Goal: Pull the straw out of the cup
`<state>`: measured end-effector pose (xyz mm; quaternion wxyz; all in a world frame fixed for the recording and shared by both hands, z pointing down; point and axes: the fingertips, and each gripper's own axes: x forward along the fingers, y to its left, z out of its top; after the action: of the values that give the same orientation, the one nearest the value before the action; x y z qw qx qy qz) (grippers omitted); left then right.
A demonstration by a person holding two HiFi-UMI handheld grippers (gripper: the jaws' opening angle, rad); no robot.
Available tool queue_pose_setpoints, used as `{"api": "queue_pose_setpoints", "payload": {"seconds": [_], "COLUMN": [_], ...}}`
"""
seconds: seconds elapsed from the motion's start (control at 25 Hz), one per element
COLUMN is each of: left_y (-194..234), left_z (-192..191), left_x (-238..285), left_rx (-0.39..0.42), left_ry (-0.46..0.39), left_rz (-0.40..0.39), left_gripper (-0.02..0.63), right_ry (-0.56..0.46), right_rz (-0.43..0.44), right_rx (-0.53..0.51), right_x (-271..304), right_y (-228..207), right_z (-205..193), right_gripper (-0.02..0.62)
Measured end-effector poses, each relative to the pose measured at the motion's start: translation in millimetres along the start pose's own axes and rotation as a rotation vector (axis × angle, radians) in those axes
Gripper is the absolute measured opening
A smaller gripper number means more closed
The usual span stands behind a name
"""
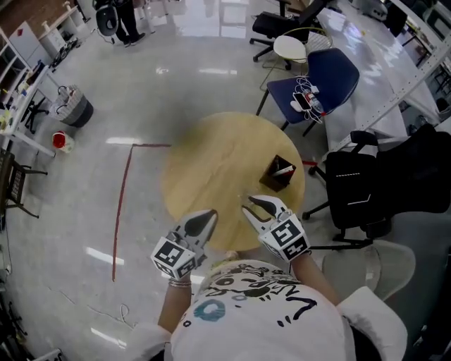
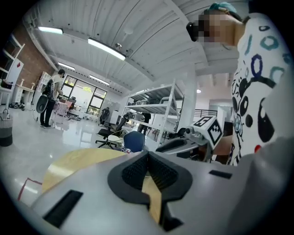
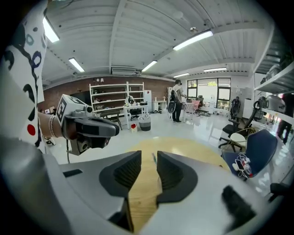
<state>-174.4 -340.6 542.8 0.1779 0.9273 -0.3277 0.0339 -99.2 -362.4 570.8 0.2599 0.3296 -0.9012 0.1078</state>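
A dark brown cup (image 1: 280, 173) stands on the right part of the round wooden table (image 1: 211, 169), with a white straw (image 1: 284, 169) poking out of its top. My right gripper (image 1: 252, 203) hovers over the table's near edge, a short way in front and left of the cup. Its jaws stand a little apart with nothing between them (image 3: 149, 160). My left gripper (image 1: 210, 215) is beside it, further left, its pads pressed together and empty (image 2: 147, 158). The cup is hidden in both gripper views. A thin pale stick (image 3: 154, 159) shows on the table beyond the right jaws; what it is I cannot tell.
A blue chair (image 1: 320, 81) with cables on its seat stands behind the table on the right. A black chair (image 1: 366, 183) is close to the table's right side. Red tape (image 1: 123, 204) marks the floor on the left. A person (image 1: 127, 17) stands far back.
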Motion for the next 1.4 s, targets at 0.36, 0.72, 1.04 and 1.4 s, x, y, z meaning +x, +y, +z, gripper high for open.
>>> {"api": "queue_pose_setpoints", "payload": {"seconds": [0.36,0.72,1.04,1.4], "left_y": [13,18,6,-15], "left_z": [-18,-21,-12,4], "left_x": [12,4,3,3], "left_rx": [-0.002,-0.004,0.008,0.030], "left_ry": [0.059,0.062,0.026,-0.026], "left_rz": [-0.035,0.011,0.082,0.142], "left_gripper": [0.014,0.014,0.014,0.012], "right_ry": [0.142,0.178,0.088,-0.006], "right_rz": [-0.050,-0.064,-0.043,0.010], "right_rx": [-0.061,-0.133,-0.164,-0.205], "right_x": [48,51,22,-14], "right_y": [-16,-19,-22,-19], "right_z": [-38,-37,-15,5], "right_gripper": [0.094,0.043,0.040,0.040]}}
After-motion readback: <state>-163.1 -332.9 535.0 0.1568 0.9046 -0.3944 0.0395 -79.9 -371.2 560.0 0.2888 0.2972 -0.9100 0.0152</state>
